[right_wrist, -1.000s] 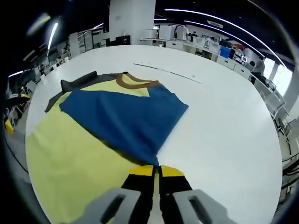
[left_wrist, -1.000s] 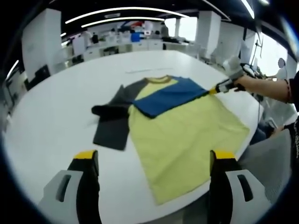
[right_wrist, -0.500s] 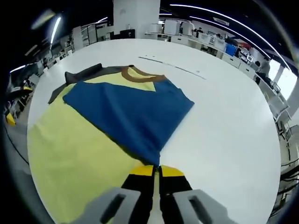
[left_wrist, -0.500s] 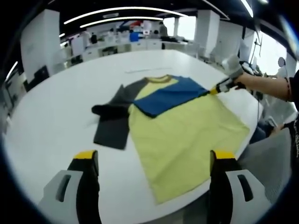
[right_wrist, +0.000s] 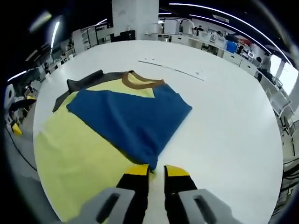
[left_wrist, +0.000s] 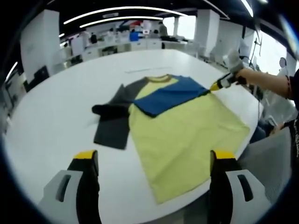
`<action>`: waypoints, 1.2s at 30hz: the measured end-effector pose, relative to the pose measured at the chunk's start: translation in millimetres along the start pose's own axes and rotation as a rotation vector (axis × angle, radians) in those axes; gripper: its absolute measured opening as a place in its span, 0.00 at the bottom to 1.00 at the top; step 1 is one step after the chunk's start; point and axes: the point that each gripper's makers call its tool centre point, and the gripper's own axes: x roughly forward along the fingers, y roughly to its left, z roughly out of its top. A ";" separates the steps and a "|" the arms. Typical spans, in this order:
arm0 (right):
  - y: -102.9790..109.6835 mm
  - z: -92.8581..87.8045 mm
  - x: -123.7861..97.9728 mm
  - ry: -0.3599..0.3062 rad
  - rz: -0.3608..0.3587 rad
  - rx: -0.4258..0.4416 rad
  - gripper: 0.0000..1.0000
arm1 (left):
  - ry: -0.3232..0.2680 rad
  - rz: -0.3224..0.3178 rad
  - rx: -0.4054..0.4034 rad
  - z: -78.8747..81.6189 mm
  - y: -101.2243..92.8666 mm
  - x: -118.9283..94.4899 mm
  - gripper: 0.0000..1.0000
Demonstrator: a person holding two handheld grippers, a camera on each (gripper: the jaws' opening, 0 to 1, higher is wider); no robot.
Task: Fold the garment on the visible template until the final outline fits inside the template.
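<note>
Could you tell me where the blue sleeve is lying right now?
The blue sleeve lies folded across the yellow shirt, below the brown collar, its tip just ahead of the right gripper.

The blue sleeve folded over the shirt hides the yellow chest beneath it. The markings on the worktop are too small to read. The shirt's hem overhangs the worktop's near edge.

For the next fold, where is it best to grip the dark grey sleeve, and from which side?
Probably grip the dark grey sleeve at its free cuff end, coming from the bare table beside it: that end lies flat, clear of the yellow body, nearest the open left gripper.
</note>
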 end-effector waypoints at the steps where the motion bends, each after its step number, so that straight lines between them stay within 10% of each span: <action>1: -2.5 2.0 1.8 -0.006 -0.003 0.013 0.10 | 0.000 0.000 0.000 0.3 0.0 0.4 0.96; 8: 16.7 3.6 -4.2 0.045 0.115 0.160 0.13 | 0.000 -0.001 0.004 1.8 0.4 0.6 0.96; 18: -8.4 24.6 11.2 -0.027 -0.005 0.177 0.13 | 0.003 0.006 -0.003 0.8 2.5 0.9 0.96; 27: 2.9 -1.8 28.5 0.094 -0.052 0.160 0.08 | 0.006 0.016 -0.016 -1.7 6.3 -0.7 0.96; 36: 8.0 -3.3 27.6 0.074 -0.051 0.155 0.00 | 0.016 0.025 -0.021 -5.4 10.9 -2.4 0.95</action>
